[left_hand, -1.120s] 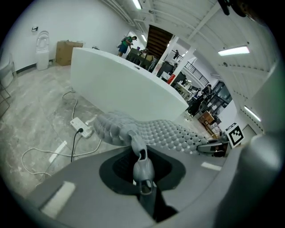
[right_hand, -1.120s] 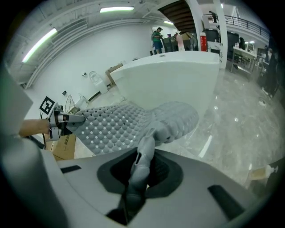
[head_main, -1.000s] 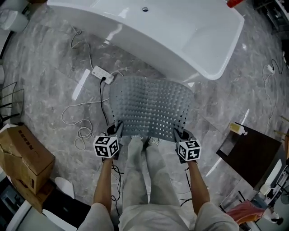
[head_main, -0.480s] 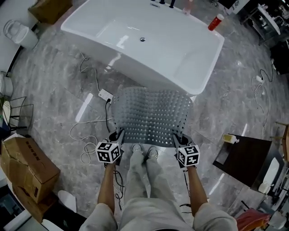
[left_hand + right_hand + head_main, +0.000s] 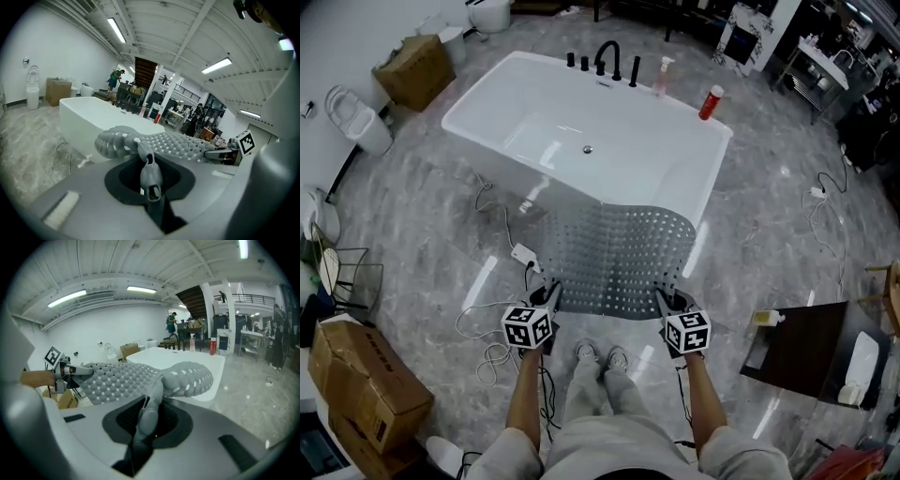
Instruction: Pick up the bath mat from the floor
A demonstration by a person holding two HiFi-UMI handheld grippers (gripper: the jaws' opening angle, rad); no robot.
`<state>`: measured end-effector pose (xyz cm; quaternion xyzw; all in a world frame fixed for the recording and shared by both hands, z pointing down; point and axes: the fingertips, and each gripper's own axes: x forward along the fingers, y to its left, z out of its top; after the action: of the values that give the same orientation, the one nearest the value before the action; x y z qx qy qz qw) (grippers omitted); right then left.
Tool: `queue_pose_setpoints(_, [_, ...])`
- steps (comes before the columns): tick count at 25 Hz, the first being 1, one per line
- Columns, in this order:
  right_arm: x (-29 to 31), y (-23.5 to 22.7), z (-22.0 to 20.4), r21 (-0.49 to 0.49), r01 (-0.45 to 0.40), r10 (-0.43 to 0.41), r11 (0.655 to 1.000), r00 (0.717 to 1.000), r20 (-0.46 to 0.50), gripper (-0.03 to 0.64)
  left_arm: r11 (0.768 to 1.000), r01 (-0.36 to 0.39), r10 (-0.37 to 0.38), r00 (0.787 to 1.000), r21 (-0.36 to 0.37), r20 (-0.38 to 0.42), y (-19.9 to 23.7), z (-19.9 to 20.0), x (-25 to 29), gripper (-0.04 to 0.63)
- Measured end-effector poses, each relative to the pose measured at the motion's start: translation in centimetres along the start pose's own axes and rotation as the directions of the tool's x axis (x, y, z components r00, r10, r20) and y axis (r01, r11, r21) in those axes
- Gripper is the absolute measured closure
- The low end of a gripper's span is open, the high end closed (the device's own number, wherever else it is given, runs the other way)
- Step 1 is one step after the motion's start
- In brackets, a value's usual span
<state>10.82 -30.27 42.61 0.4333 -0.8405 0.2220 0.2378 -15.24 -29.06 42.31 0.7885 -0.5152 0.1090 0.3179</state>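
Note:
The grey perforated bath mat point(image 5: 614, 255) hangs in the air in front of the person, held by its two near corners. My left gripper point(image 5: 546, 298) is shut on the mat's near left corner, and my right gripper point(image 5: 666, 299) is shut on the near right corner. In the left gripper view the mat point(image 5: 159, 143) stretches away from the pinched jaws toward the other gripper's marker cube point(image 5: 245, 142). The right gripper view shows the mat point(image 5: 140, 376) bulging past its closed jaws. The mat's far edge droops toward the white bathtub point(image 5: 581, 141).
A power strip point(image 5: 523, 254) with white cables point(image 5: 492, 319) lies on the marble floor at the left. Cardboard boxes point(image 5: 366, 384) stand at the lower left, a dark low table point(image 5: 802, 347) at the right. Bottles point(image 5: 709, 101) and a black tap point(image 5: 607, 58) sit on the tub's far rim.
Both grippers have risen with the mat, which has come off the floor. The view has pulled back, so the whole bathtub and more floor now show.

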Motion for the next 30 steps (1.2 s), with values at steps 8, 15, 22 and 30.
queue_pose_setpoints(8, [-4.0,-0.5,6.4,-0.032,0.021,-0.018,0.999,0.995,0.100,0.566,0.999,0.006,-0.010,0.996,0.049,0.092,-3.4,7.1,-2.4,0.549])
queue_pose_setpoints(15, [-6.6,-1.1,11.1,-0.049,0.042,-0.033,0.998,0.985,0.168,0.566,0.996,0.011,-0.025,0.987,0.089,0.159,-5.9,12.2,-3.8,0.549])
queue_pose_setpoints(22, [-8.7,-0.9,13.4,-0.064,0.069,-0.054,0.996,0.976,0.212,0.566,0.995,0.024,-0.043,0.979,0.098,0.201,-7.4,14.5,-5.1,0.549])
queue_pose_setpoints(30, [-10.2,-1.1,13.6,-0.053,0.095,-0.080,0.994,0.967,0.242,0.566,0.991,0.037,-0.062,0.980,0.131,0.191,-8.2,14.5,-5.4,0.548])
